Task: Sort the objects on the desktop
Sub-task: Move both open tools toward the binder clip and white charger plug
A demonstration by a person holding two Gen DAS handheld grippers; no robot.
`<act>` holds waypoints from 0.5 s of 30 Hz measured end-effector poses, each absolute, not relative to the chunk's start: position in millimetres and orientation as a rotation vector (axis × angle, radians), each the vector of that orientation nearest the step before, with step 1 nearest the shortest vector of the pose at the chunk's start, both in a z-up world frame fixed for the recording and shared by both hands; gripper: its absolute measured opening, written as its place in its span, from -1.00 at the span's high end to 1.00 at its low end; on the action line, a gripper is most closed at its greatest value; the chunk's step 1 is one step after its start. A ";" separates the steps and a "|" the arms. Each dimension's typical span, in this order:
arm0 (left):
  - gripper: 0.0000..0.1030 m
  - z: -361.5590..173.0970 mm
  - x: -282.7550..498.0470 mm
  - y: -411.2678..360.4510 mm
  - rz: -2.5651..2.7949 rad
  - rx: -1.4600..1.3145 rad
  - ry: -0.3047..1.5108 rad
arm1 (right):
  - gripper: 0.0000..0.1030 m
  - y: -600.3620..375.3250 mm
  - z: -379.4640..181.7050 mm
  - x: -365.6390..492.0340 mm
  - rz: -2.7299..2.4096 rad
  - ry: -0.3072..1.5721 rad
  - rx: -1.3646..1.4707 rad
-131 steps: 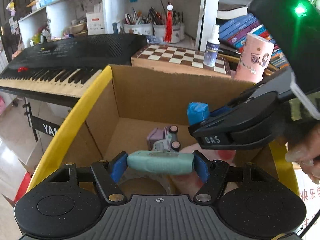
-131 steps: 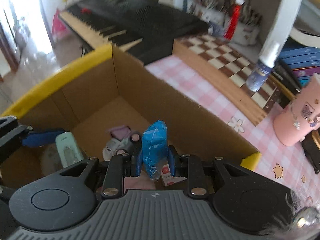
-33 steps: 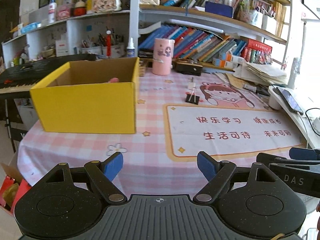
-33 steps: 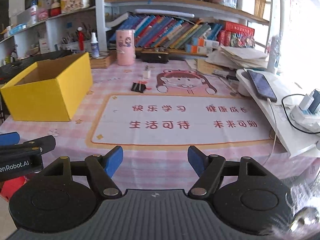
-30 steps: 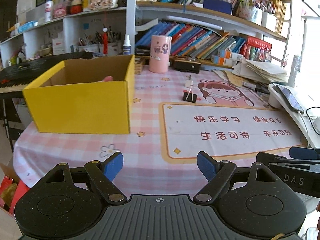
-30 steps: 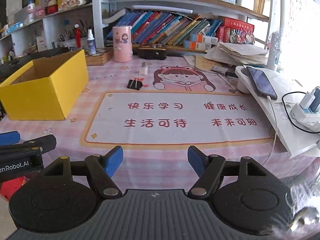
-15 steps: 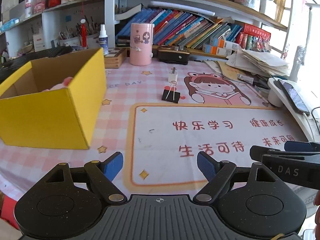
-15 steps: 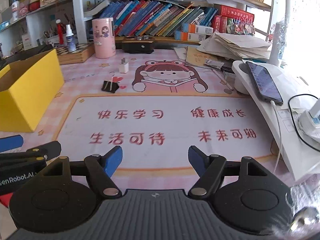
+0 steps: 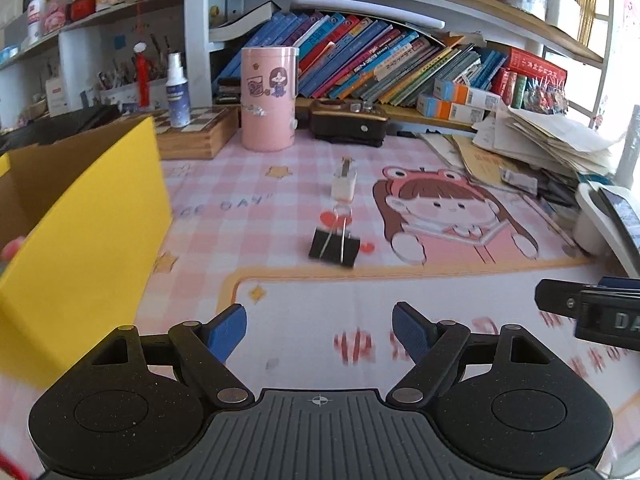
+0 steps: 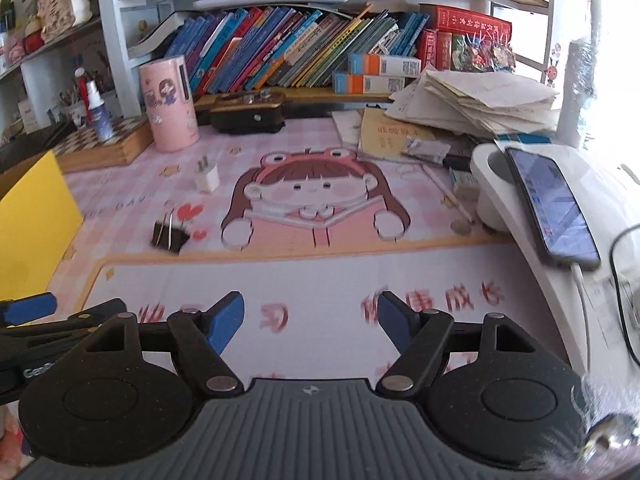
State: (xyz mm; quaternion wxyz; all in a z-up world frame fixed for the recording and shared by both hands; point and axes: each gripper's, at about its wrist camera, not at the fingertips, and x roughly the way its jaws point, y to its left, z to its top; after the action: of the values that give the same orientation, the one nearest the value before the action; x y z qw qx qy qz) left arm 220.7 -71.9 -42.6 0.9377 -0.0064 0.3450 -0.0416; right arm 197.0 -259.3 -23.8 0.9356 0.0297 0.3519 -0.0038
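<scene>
Left gripper (image 9: 319, 326) and right gripper (image 10: 311, 314) — both released, empty. Black binder clip (image 9: 334, 247) and white charger plug (image 9: 344, 187) lie apart on open desk mat (image 9: 320, 300) — yellow box (image 9: 92, 216) bounds the left.

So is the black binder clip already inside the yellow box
No, the black binder clip lies on the pink checked tablecloth, out in the open to the right of the yellow box.

A: Leaning books (image 9: 360, 60) are crammed onto the shelf, and a messy paper stack (image 10: 476, 100) is piled beside them.

B: Yep, a phone (image 10: 554, 210) is propped on a white stand (image 10: 492, 184), plugged in.
</scene>
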 end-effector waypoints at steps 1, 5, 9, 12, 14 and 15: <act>-0.58 -43.8 228.6 -73.5 -0.086 -0.007 0.703 | -0.41 -260.7 -23.0 202.9 -0.004 0.716 0.063; -0.57 -49.6 259.2 -77.5 -0.058 0.003 0.695 | -0.41 -262.6 -19.4 225.1 0.021 0.702 0.064; -0.57 -58.4 284.7 -78.2 -0.056 -0.021 0.712 | -0.44 -262.1 -15.3 243.3 0.050 0.681 0.049; -0.57 -64.6 298.7 -82.2 -0.067 -0.009 0.727 | -0.45 -261.7 -13.2 254.6 0.067 0.670 0.036; -0.50 -68.1 305.8 -84.7 -0.079 -0.002 0.737 | -0.45 -262.3 -13.2 260.6 0.077 0.669 0.032; -0.49 -69.7 309.2 -86.0 -0.087 0.007 0.741 | -0.45 -262.8 -13.5 263.8 0.082 0.672 0.032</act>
State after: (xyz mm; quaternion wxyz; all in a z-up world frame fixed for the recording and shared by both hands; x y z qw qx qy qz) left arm 309.2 -86.0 -69.7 0.9312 0.0032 0.3619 -0.0426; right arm 263.8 -262.8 -13.5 0.9431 0.0156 0.3297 0.0401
